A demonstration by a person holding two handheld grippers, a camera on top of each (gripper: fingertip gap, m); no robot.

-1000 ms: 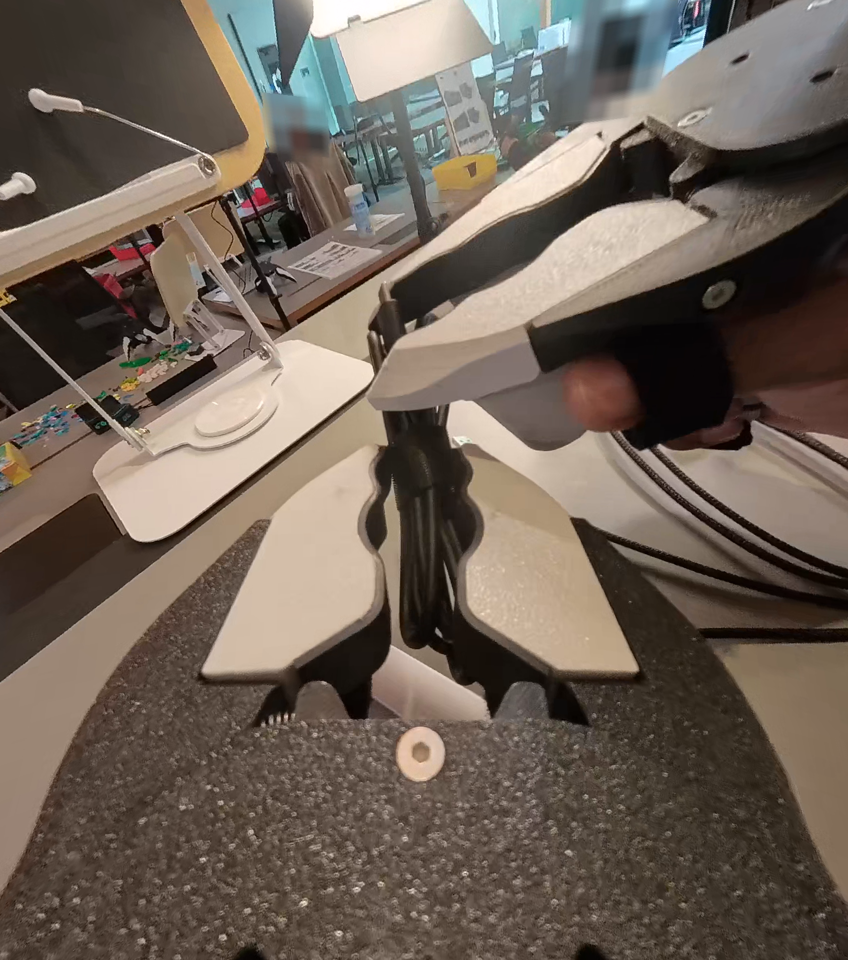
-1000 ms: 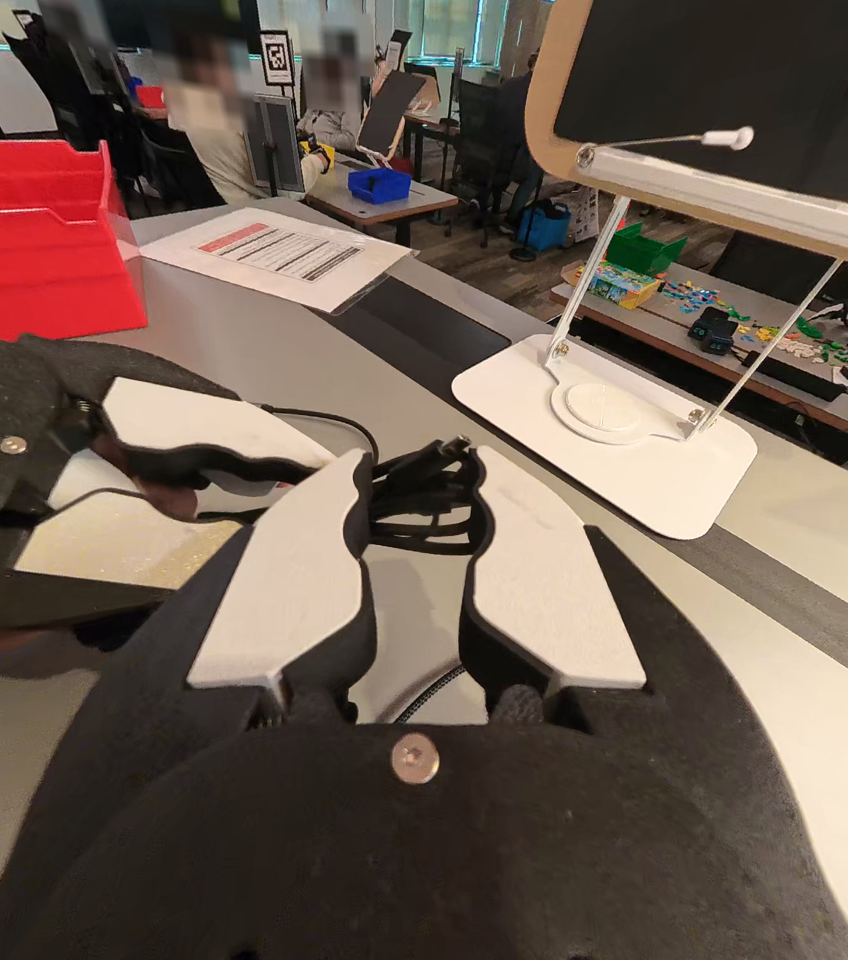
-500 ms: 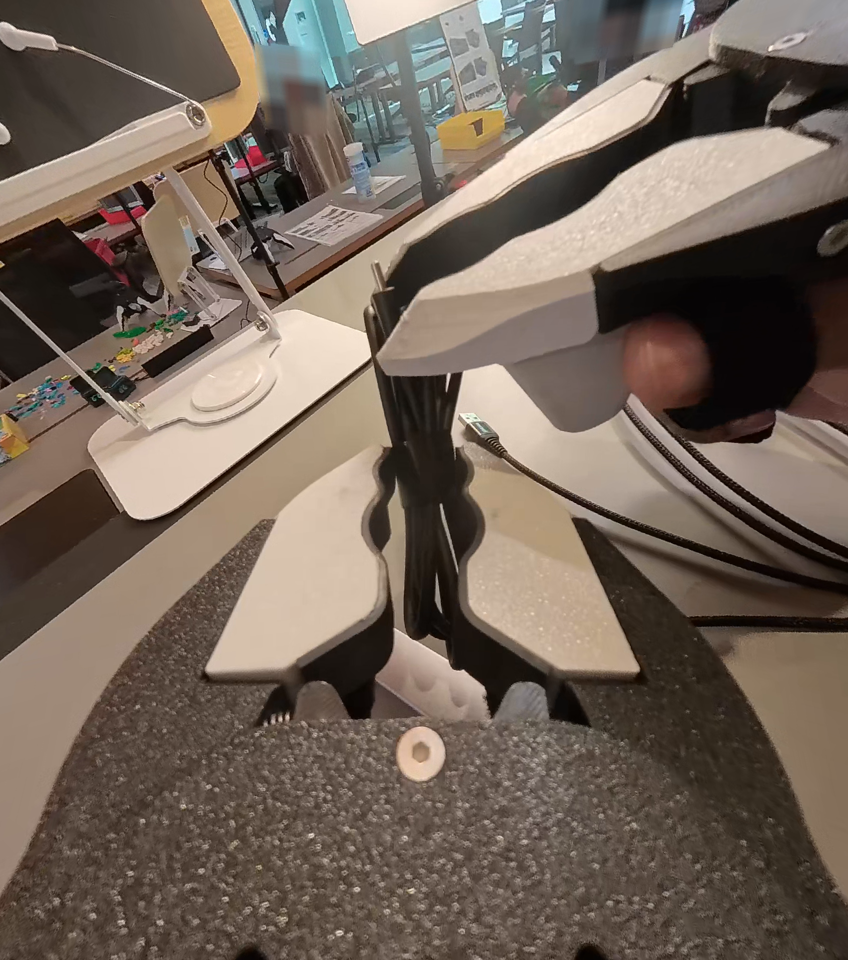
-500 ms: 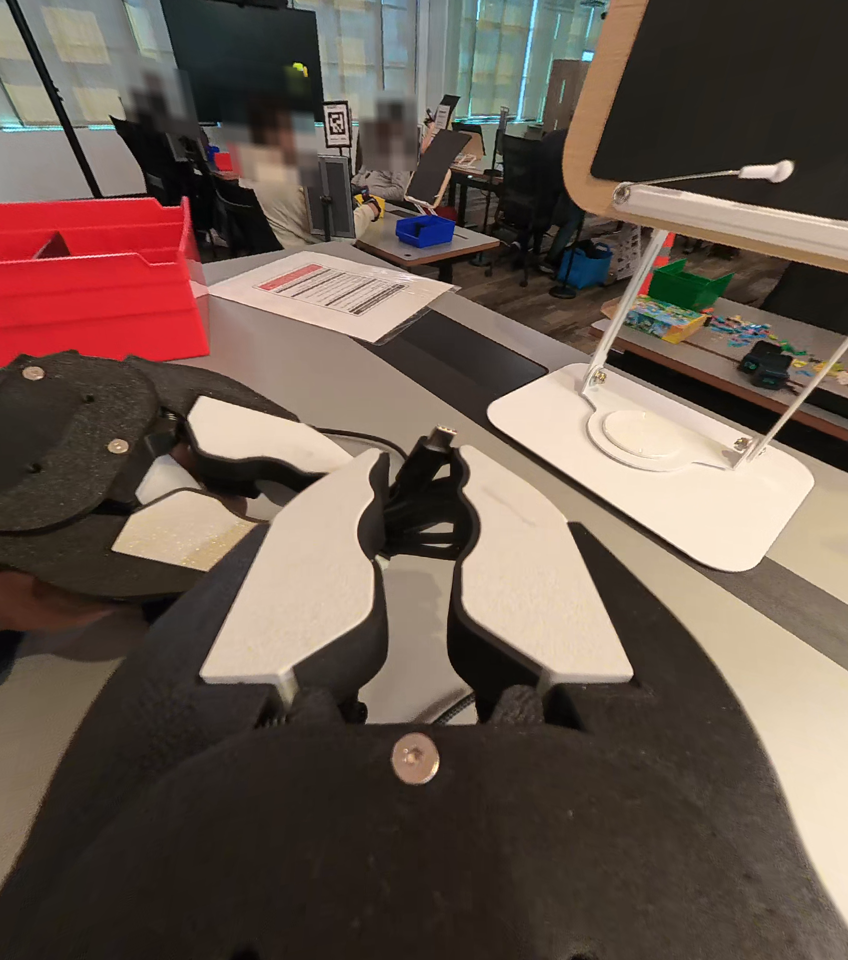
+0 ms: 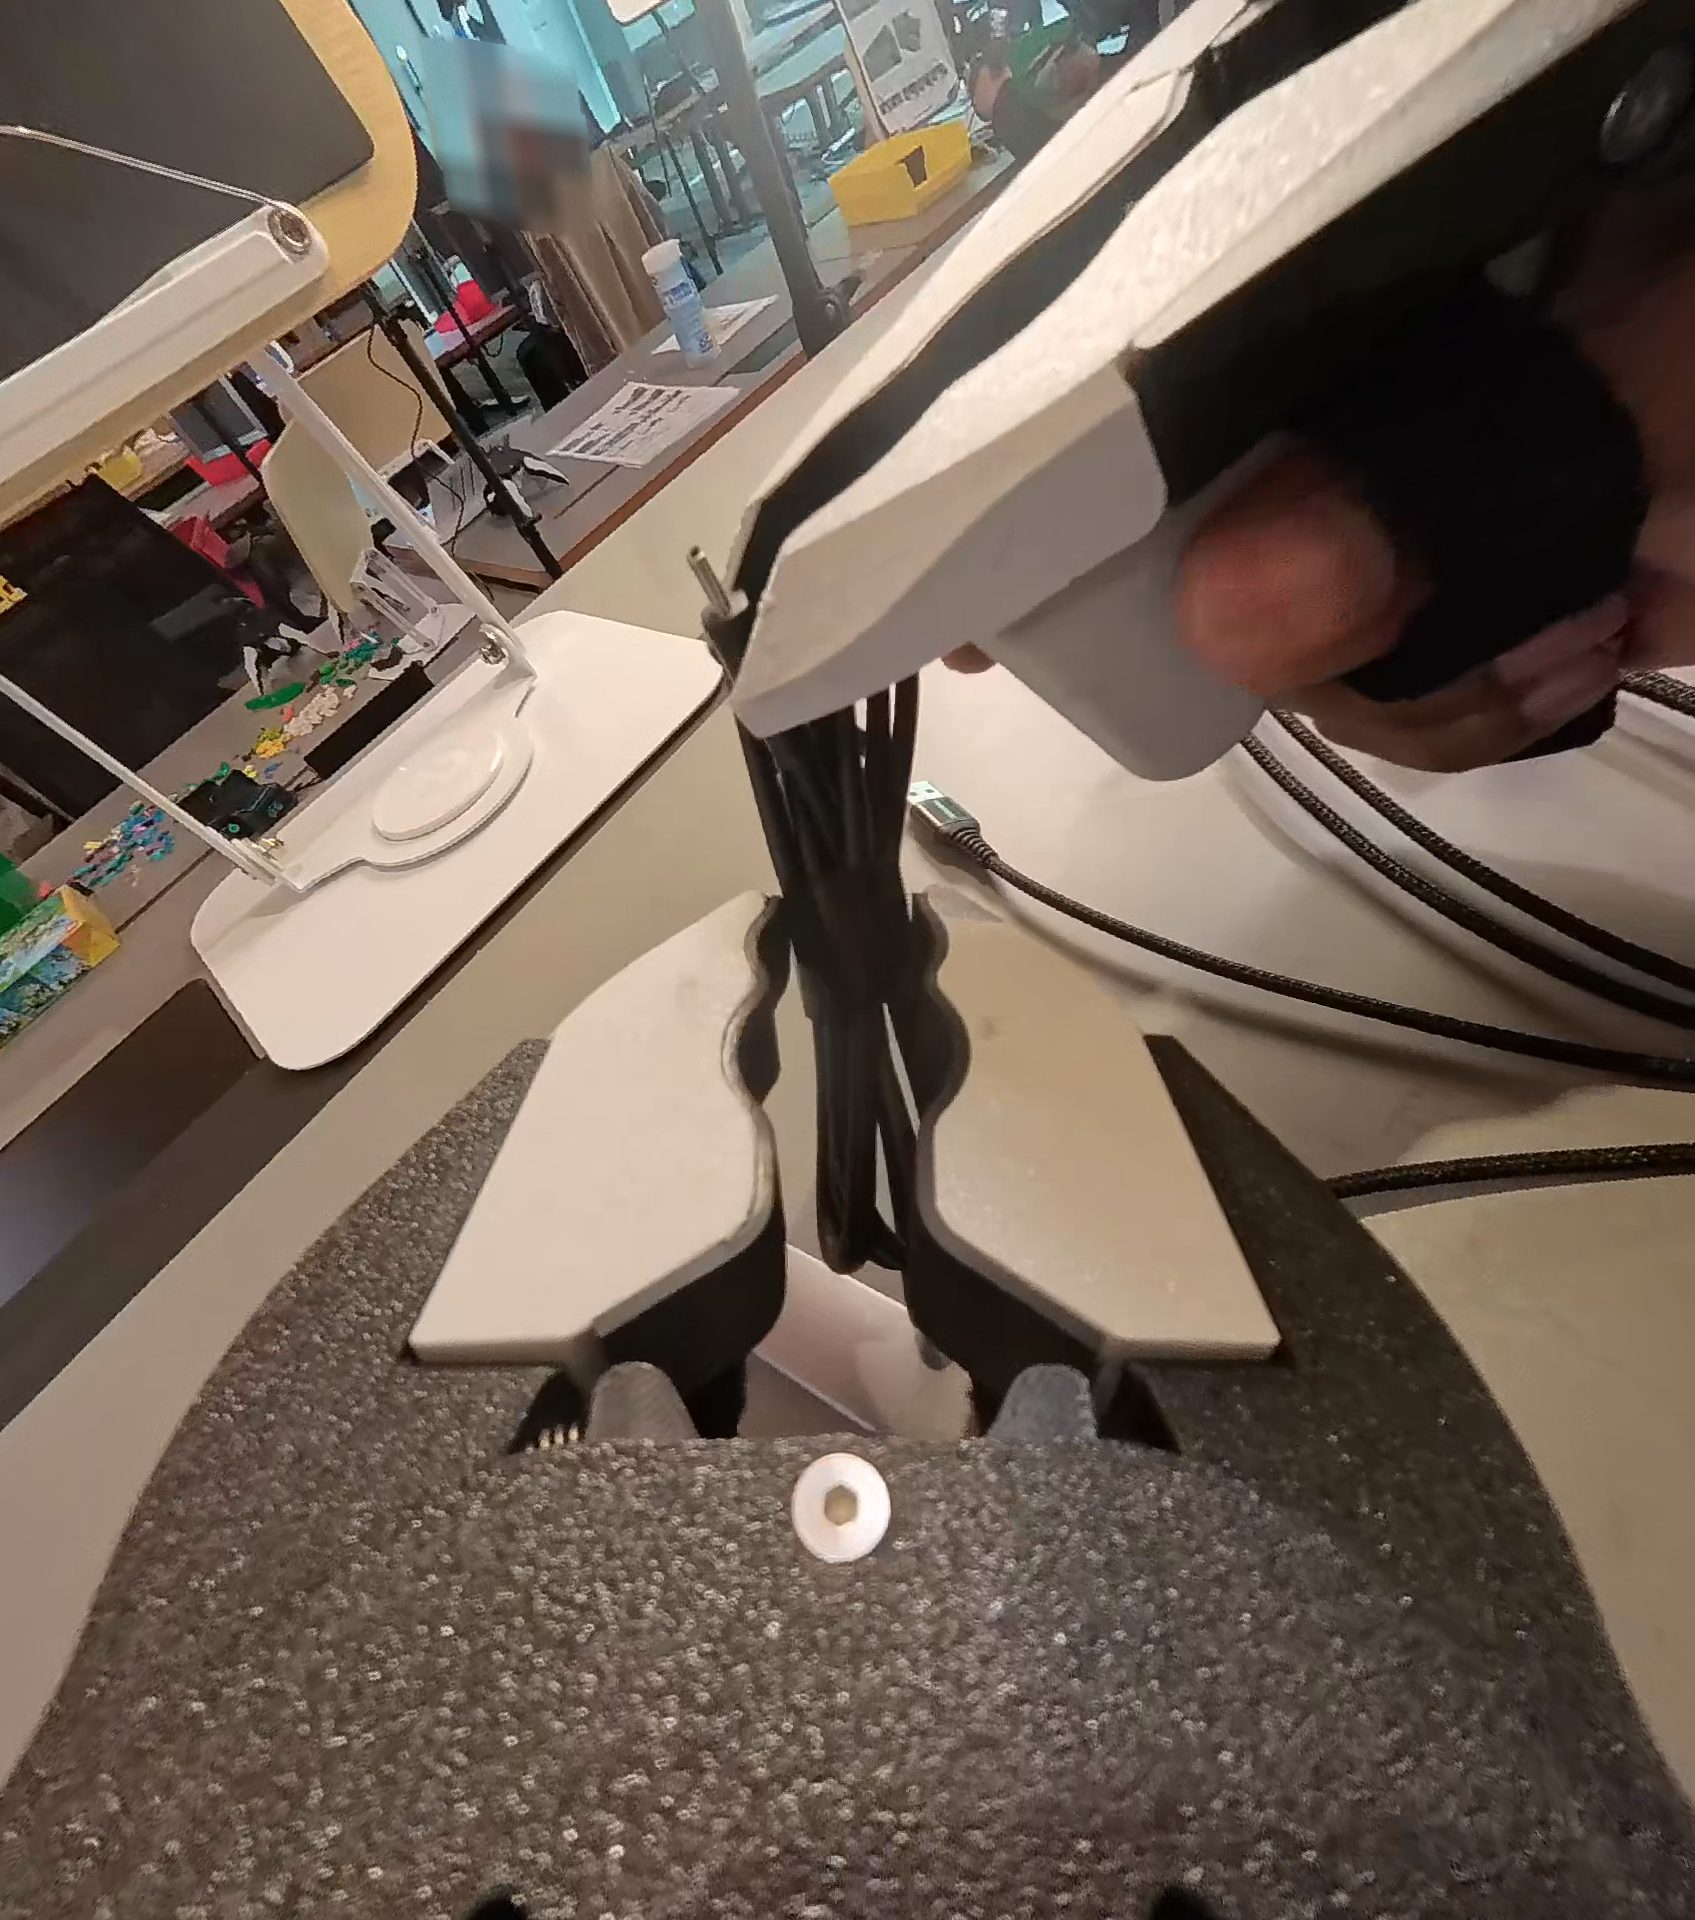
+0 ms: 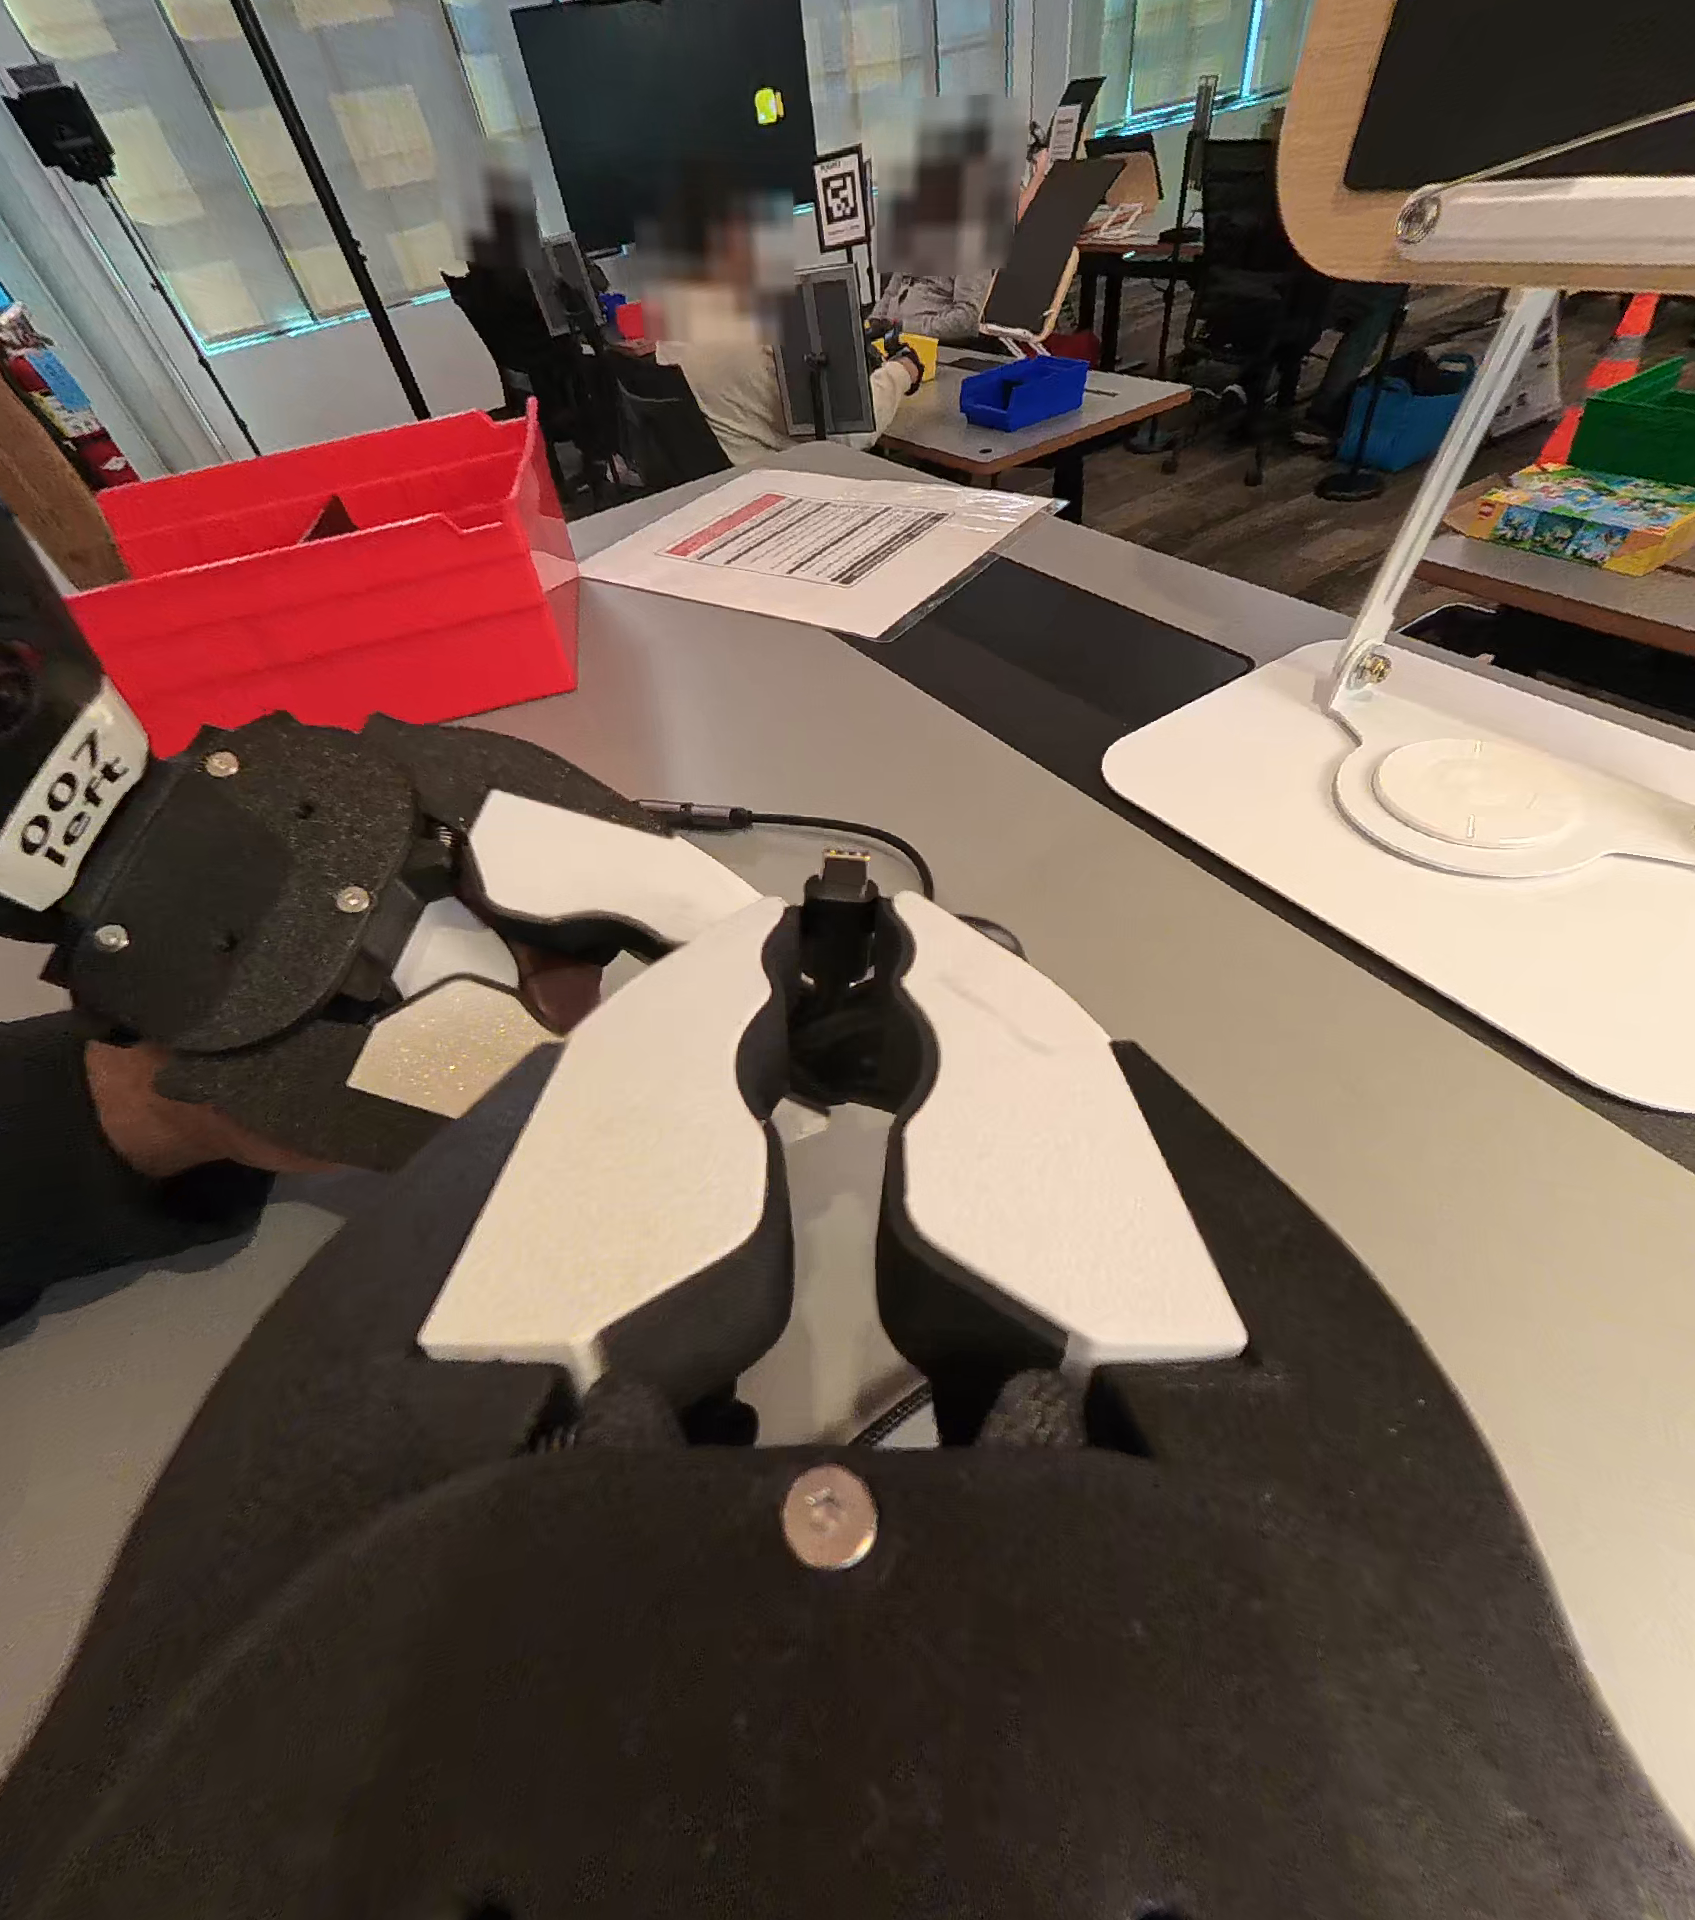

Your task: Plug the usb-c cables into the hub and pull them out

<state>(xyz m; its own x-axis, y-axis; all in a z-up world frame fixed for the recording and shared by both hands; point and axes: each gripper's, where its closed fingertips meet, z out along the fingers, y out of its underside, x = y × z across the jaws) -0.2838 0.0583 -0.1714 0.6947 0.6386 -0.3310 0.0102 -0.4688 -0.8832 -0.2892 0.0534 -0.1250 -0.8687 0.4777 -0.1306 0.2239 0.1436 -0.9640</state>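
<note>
Left wrist view: left tool closed on a black cable bundle at frame centre, strands running up into the right tool, plug tip poking out beside it. Braided cables loose on the counter, lower right. Hub not visible.

Right wrist view: right tool clamped on the bundle, plug pointing away, centre frame. Left tool mid left. Red bin, upper left (contents hidden); blue bin far behind.

Risk, as a guess: both grips pulling apart could tighten the coil into a tangle or drag the plug out of the grip.
</note>
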